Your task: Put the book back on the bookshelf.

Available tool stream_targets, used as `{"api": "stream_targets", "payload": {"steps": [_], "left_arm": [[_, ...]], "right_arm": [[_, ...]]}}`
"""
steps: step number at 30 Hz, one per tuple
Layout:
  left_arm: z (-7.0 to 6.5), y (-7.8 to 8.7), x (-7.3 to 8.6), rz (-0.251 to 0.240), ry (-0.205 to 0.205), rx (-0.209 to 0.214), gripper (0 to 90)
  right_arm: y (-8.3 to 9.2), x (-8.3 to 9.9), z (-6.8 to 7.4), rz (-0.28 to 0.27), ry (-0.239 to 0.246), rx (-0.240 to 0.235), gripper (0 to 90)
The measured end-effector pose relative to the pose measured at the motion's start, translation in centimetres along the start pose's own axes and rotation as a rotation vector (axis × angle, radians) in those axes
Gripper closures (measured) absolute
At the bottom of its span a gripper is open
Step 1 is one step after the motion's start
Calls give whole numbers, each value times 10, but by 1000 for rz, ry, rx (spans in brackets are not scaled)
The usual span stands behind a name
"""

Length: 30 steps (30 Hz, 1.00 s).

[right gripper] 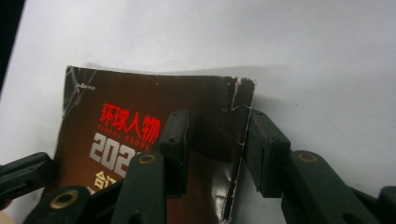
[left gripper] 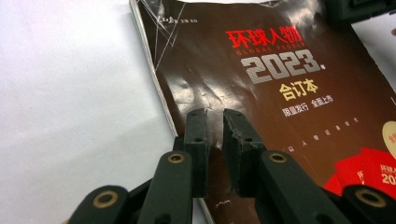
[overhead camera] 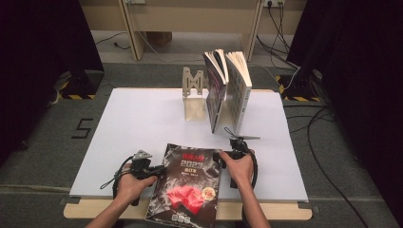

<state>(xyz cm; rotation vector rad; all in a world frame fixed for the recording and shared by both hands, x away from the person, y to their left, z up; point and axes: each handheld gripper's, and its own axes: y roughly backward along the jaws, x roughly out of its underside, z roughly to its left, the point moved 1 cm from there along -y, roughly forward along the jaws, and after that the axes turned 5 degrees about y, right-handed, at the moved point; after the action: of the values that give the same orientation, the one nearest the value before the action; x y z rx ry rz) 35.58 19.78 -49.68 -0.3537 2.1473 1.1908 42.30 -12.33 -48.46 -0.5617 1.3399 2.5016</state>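
Observation:
A dark brown magazine [overhead camera: 187, 185] with red and silver title print lies at the table's front, its lower end past the front edge. My left gripper [overhead camera: 159, 170] sits at the magazine's left edge. In the left gripper view its jaws [left gripper: 215, 114] stand nearly together over the wrinkled cover [left gripper: 280, 93], with only a narrow slit between them. My right gripper [overhead camera: 223, 156] is at the upper right corner. In the right gripper view it [right gripper: 217, 116] is open, and the magazine's [right gripper: 126, 121] worn right edge rises between the jaws, close to the right one.
Two books [overhead camera: 216, 85] [overhead camera: 240, 88] stand upright at the back middle of the white table top [overhead camera: 142, 123], leaning beside a metal bookend [overhead camera: 194, 90]. Cables lie on the floor to the right.

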Motion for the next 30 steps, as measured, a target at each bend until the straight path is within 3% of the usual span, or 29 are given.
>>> {"api": "stream_targets", "payload": {"steps": [3, 5, 7, 9, 12, 16, 21, 24, 30], "left_arm": [[0, 0, 0, 2, 0, -1, 792], [0, 0, 0, 1, -4, -4, 792], [-1, 0, 0, 1, -6, -1, 792], [-1, -1, 0, 3, -15, 1, 791], [-3, -1, 0, 5, -12, 8, 789], [-4, -2, -1, 13, -19, 31, 768], [-7, 2, -3, -10, -18, 49, 716], [-9, 9, -9, -48, -21, 56, 690], [-10, 18, -19, -87, -13, 66, 644]], "right_arm": [[1, 2, 1, 11, 2, -11, 635], [-1, 4, 4, 47, -9, -54, 648], [-1, 6, 5, 39, 15, -41, 665], [0, 5, 4, 33, 18, -43, 739], [4, 4, 6, 22, 23, -78, 834], [13, 0, 15, 6, 40, -127, 872], [25, -3, 29, -56, 61, -146, 874], [33, -6, 38, -101, 90, -147, 875], [54, -13, 54, -193, 141, -113, 875]]}}
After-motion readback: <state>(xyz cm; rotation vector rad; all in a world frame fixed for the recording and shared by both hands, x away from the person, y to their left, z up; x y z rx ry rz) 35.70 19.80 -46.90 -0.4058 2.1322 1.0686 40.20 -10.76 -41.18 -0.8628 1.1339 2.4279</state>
